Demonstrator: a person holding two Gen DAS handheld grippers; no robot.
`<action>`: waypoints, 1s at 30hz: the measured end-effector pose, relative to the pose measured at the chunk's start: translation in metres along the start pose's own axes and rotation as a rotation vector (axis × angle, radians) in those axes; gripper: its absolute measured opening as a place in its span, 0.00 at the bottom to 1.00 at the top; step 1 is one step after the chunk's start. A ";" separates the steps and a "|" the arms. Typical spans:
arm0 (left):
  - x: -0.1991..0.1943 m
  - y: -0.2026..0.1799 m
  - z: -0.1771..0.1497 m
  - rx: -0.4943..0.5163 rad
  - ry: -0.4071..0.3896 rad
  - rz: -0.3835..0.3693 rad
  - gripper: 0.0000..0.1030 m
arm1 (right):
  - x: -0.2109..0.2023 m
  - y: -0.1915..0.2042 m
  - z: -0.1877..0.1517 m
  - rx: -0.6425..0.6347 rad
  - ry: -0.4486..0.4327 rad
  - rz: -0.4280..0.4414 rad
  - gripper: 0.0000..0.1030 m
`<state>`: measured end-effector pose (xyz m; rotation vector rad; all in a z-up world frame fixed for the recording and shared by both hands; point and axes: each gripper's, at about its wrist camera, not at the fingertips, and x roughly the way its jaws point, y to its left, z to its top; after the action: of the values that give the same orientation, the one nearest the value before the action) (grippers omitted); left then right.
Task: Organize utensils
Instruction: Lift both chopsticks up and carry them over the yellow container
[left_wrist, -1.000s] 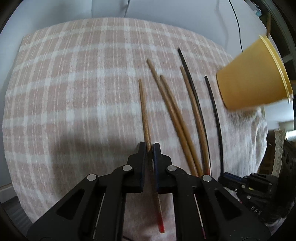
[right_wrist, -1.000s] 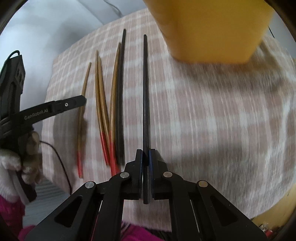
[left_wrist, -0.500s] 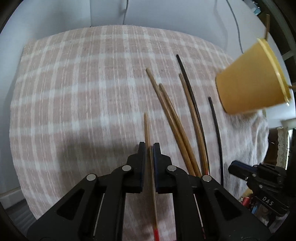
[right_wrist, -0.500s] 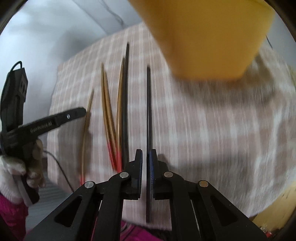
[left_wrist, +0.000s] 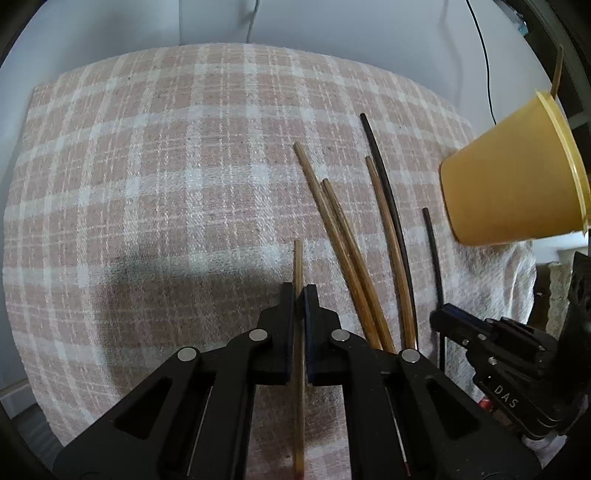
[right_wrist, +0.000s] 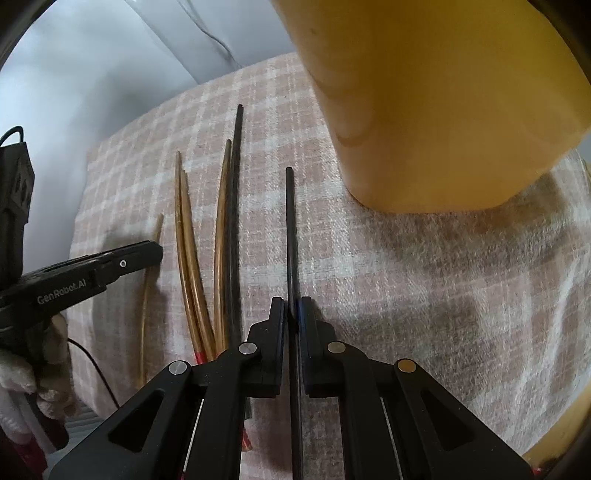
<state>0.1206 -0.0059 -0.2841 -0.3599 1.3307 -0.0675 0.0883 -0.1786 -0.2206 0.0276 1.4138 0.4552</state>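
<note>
We find the left gripper pinching one wooden chopstick, the right gripper pinching a black chopstick just beside the yellow cup. One stick already in cup; approx. four chopsticks left on cloth. No obstruction seen.

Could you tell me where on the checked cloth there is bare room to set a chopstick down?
The cloth is bare across its whole left half, from the far edge to the left hand-held gripper. Another bare patch lies right of the black chopstick, below the yellow cup. Between them it is crowded: the loose chopsticks lie close together.
</note>
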 end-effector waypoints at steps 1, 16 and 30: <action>-0.006 0.010 -0.001 -0.004 -0.004 -0.004 0.03 | 0.000 0.000 0.001 -0.003 0.003 0.010 0.05; -0.112 0.039 -0.011 0.021 -0.164 -0.057 0.03 | -0.060 0.002 -0.002 -0.057 -0.068 0.112 0.05; -0.196 -0.005 -0.027 0.134 -0.342 -0.057 0.02 | -0.130 0.019 -0.014 -0.158 -0.216 0.142 0.04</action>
<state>0.0470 0.0330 -0.1041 -0.2812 0.9725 -0.1364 0.0587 -0.2064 -0.0952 0.0483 1.1648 0.6614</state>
